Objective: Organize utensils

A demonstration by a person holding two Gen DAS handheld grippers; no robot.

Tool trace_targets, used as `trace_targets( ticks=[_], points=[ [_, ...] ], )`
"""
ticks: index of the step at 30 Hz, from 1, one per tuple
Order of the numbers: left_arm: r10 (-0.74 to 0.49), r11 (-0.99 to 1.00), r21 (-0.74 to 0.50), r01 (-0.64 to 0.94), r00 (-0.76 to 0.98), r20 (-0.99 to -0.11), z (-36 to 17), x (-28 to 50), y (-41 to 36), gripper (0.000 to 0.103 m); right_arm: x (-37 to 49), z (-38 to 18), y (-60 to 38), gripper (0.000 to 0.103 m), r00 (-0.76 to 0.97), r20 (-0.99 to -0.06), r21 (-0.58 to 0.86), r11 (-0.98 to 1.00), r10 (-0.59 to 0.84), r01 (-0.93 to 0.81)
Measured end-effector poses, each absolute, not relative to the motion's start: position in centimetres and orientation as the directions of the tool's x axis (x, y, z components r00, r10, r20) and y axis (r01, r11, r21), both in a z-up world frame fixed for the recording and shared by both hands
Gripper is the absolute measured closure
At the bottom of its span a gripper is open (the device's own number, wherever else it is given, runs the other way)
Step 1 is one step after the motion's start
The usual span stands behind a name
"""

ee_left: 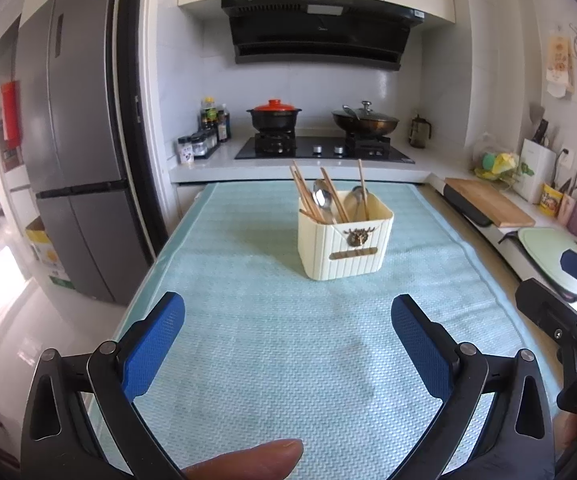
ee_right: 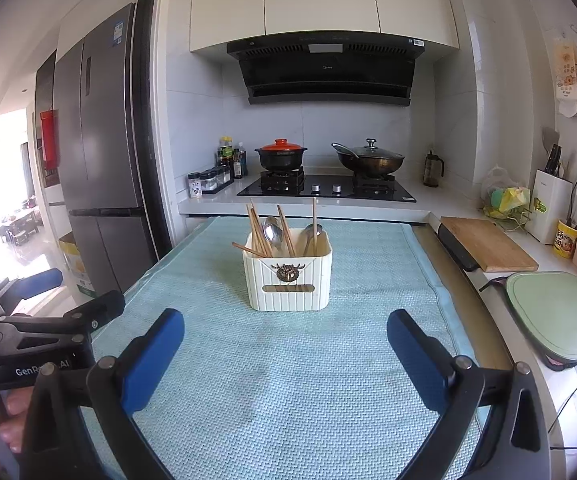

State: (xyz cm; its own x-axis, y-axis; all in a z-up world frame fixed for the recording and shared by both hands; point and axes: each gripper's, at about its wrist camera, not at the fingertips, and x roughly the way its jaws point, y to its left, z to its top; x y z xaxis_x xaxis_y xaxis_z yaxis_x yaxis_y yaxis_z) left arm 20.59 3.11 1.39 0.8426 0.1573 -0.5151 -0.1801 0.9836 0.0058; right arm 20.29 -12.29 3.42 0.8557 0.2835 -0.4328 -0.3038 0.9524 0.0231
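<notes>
Cream ribbed utensil holder (ee_left: 344, 240), square, with a bronze ornament and a slot-shaped label plate on its front face; it stands upright on a pale blue textured mat (ee_left: 256, 340) that covers the tabletop, toward the far middle of the mat, well apart from both claws. Contents: several wooden chopsticks (ee_left: 304, 196) leaning left in the left part of the holder, one of them tipped low over the left rim; one metal spoon (ee_left: 321, 197) bowl-up among them; a second metal spoon (ee_right: 311, 235) and a single upright chopstick (ee_right: 314, 222) in the right part. Whether an inner divider separates the two groups cannot be told. Left claw (ee_left: 288, 316): blue-padded fingers spread wide, nothing between them, hovering low over the near part of the mat; a fingertip (ee_left: 248, 460) of the person shows at the bottom edge of the left wrist view. Right claw (ee_right: 286, 332): likewise spread wide and empty, over the near mat, facing the holder straight on. Each claw's black frame appears at the edge of the other's view. Behind the mat: a black gas hob (ee_right: 326, 190) carrying a black pot with orange lid (ee_right: 281, 154) and a wok with glass lid (ee_right: 368, 158). To the right, on the counter: a wooden cutting board (ee_right: 488, 244) and a green cutting board (ee_right: 552, 312). At left: a grey refrigerator (ee_left: 76, 148).
</notes>
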Motion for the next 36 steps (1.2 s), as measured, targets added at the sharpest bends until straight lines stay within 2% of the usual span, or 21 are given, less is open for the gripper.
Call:
trace_targets(
  ticks=[36],
  points=[
    [0.183, 0.979, 0.021, -0.201, 0.841, -0.508, 1.79, 20.28, 3.67, 0.000, 19.59, 3.58, -11.94, 0.000, 0.852, -0.436, 0.003, 0.947, 0.291, -0.322]
  ],
)
